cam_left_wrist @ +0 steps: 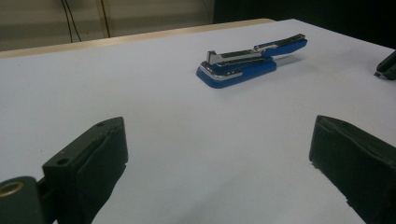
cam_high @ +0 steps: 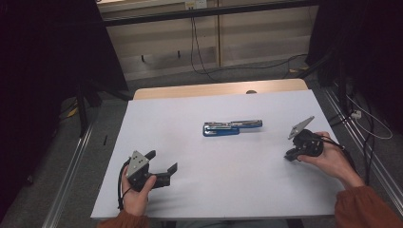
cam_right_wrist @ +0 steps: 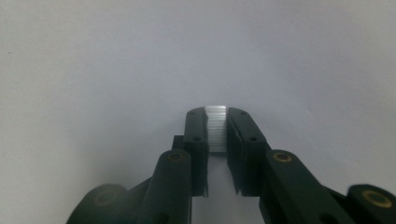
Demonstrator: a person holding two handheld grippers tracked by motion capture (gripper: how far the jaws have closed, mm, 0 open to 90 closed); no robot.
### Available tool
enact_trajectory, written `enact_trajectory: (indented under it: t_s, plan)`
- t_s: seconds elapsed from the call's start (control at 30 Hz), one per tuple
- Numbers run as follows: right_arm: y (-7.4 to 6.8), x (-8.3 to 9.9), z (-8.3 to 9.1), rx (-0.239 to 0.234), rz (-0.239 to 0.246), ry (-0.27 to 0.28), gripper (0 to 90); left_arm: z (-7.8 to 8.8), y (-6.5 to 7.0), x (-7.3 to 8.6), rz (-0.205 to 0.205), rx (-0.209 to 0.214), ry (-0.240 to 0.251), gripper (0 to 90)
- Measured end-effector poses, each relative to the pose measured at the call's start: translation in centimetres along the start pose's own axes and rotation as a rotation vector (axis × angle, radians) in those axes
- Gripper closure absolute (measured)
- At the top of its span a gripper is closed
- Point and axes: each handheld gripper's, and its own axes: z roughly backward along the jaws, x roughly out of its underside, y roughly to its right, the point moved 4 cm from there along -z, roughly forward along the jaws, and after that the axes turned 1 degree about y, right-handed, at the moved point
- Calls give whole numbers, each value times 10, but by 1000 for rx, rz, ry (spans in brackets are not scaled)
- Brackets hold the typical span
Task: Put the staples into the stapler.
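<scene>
The right gripper (cam_right_wrist: 217,133) has its jaws clenched on a small strip of staples (cam_right_wrist: 216,127); the silvery, ribbed strip sits upright between the pads at their tips, touching both. Beneath and beyond the tips lies the bare white table (cam_right_wrist: 93,70). In the high view the right gripper (cam_high: 291,154) is held in the person's right hand (cam_high: 328,159) near the table's right edge, its nose pointing toward the table's middle and tilted down to the surface.

The left gripper (cam_left_wrist: 219,154) is released: its two black jaws stand wide apart with nothing between them. In the high view the left gripper (cam_high: 161,164) rests low in the left hand (cam_high: 138,192) near the front left of the table (cam_high: 157,123), pointing toward the middle.

The stapler (cam_high: 232,127), blue with a metal top, lies ahead of both grippers, well apart from each, about midway between them and farther from the person. From the left gripper it shows ahead and a little right (cam_left_wrist: 250,60), its arm swung open and laid out flat beyond the base.
</scene>
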Motion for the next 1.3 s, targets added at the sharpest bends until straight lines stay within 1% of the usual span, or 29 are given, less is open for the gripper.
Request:
enact_trajectory:
  t_s: [0.07,0.1,0.17,0.2,0.43,0.47,0.7,0.83,0.9,1.0,1.03,1.1,1.13,1.23,1.3]
  plan:
    - [0,0,0,0,-1,-1,790,0,1,1,-1,2,-7,46]
    - [0,0,0,-1,-3,-2,791,-1,1,1,-11,7,-9,46]
    - [0,0,0,1,-1,-1,792,-2,3,1,-5,9,-3,46]
    - [0,0,0,2,-3,-1,792,-2,3,1,-11,14,-6,46]
    - [0,0,0,-10,-10,12,792,-1,2,0,-11,6,-5,46]
    - [0,0,0,-9,-16,13,792,-1,2,0,-6,6,-4,46]
    - [0,0,1,-12,-13,22,792,-1,2,0,-12,12,0,46]
    - [0,0,3,-2,-1,41,792,-1,2,0,-12,8,0,46]
    - [0,0,4,0,-8,48,792,0,2,0,-15,8,2,46]
    - [1,0,5,9,-5,64,792,-1,2,0,-15,10,-1,46]
    - [1,-1,6,10,-12,72,792,-1,1,0,-19,7,-7,46]
    - [1,-3,8,18,-15,90,792,-1,1,0,-7,6,-3,46]
    - [2,-4,9,21,-7,103,792,-1,1,0,-7,7,-3,46]
    - [1,-7,10,29,-7,122,792,-1,2,-1,-15,8,1,46]
    - [1,-7,11,34,-8,134,792,-1,2,0,-11,7,0,46]
